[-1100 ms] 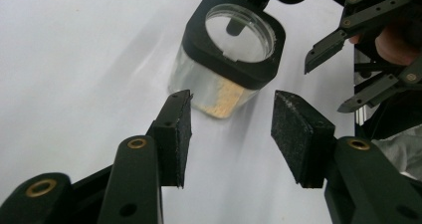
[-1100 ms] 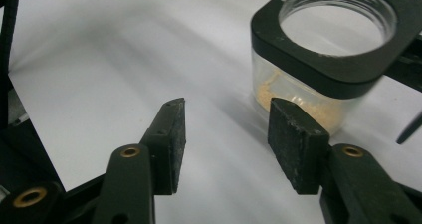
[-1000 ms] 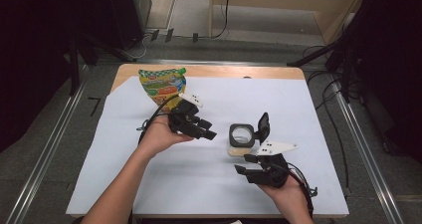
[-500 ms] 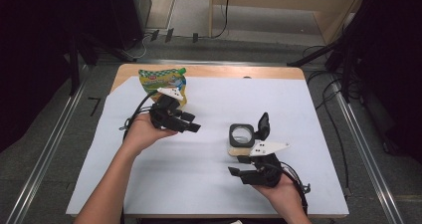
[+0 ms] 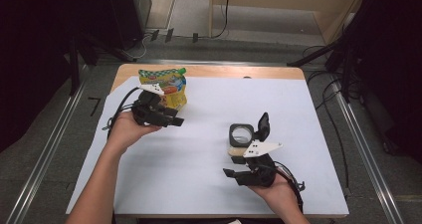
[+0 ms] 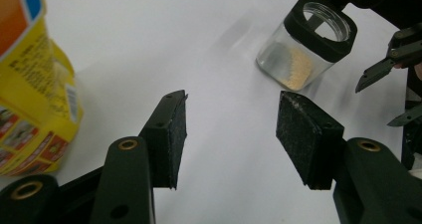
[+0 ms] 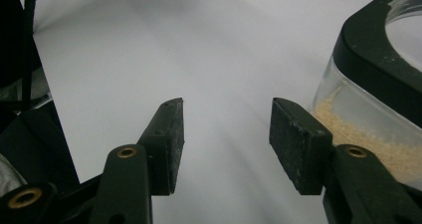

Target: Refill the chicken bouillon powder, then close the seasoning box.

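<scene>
High view puts the small square jar of clear glass with a black collar (image 5: 242, 135) right of centre on the white paper sheet (image 5: 199, 154) that covers the wooden table (image 5: 209, 71). Its hinged black lid (image 5: 263, 125) stands flipped up on the jar's right side, and a thin layer of pale, sandy grains lies at its bottom (image 6: 297, 67).

My right gripper (image 5: 234, 173) sits in my right hand (image 5: 278, 191) just this side of the jar, near but apart from it. In the right gripper view its jaws stand parted with bare paper between the matte, gritty pads (image 7: 298, 144) — nothing held — and the jar's glass wall (image 7: 368, 119) rises just beyond the right-hand pad.

My left gripper (image 5: 175, 120) is well to the left, cradled in my left hand (image 5: 127, 129), jaws likewise spread and empty; its flat rubbery pads (image 6: 171, 134) frame plain paper. Just behind it stands the glossy yellow plastic pouch with colourful print and a green cap (image 5: 166, 87) — soft-sided, slightly crumpled, near the far-left part of the sheet. A black cable (image 5: 119, 104) loops off the left gripper.
</scene>
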`<state>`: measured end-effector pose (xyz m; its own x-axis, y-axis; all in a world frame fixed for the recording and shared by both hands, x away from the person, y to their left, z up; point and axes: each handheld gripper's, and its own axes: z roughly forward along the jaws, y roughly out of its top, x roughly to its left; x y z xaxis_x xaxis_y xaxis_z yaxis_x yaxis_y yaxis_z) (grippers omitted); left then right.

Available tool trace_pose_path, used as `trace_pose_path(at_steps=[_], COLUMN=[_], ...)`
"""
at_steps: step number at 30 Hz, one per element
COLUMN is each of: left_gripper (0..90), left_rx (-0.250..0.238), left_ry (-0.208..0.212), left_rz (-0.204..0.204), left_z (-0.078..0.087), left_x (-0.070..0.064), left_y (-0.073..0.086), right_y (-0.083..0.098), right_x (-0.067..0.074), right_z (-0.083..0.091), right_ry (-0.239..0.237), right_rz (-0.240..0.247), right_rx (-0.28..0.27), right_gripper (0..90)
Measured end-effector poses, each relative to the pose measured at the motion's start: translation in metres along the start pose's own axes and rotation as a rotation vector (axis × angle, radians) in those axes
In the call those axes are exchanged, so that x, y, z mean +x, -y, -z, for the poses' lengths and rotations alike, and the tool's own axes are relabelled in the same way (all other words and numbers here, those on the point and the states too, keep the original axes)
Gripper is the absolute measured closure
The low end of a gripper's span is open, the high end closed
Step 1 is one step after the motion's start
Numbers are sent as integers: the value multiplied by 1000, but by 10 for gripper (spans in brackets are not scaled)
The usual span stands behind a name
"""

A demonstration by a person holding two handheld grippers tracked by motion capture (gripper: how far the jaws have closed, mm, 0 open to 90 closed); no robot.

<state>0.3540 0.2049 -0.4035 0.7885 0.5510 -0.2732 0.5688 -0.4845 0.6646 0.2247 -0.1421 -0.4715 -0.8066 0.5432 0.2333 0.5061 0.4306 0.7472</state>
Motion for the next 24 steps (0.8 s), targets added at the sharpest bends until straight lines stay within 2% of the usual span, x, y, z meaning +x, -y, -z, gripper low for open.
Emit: trace_pose_path(at_steps=[5, 10, 16, 24], left_gripper=[464, 465, 466, 464], left_rx=[1, -20, -23, -71], left_ry=[-43, -57, -88, -153], left_rz=[17, 53, 71, 116], left_z=[10, 18, 26, 43], left_x=[12, 26, 38, 58], left_y=[3, 8, 12, 19], right_y=[-1, -1, -1, -1], right_x=[0, 0, -1, -1], right_z=[-3, -4, -4, -4], right_ry=[-7, -7, -4, 0], right_rz=[8, 12, 9, 11], right_rx=[1, 7, 4, 6], right_gripper=[491, 491, 492, 492])
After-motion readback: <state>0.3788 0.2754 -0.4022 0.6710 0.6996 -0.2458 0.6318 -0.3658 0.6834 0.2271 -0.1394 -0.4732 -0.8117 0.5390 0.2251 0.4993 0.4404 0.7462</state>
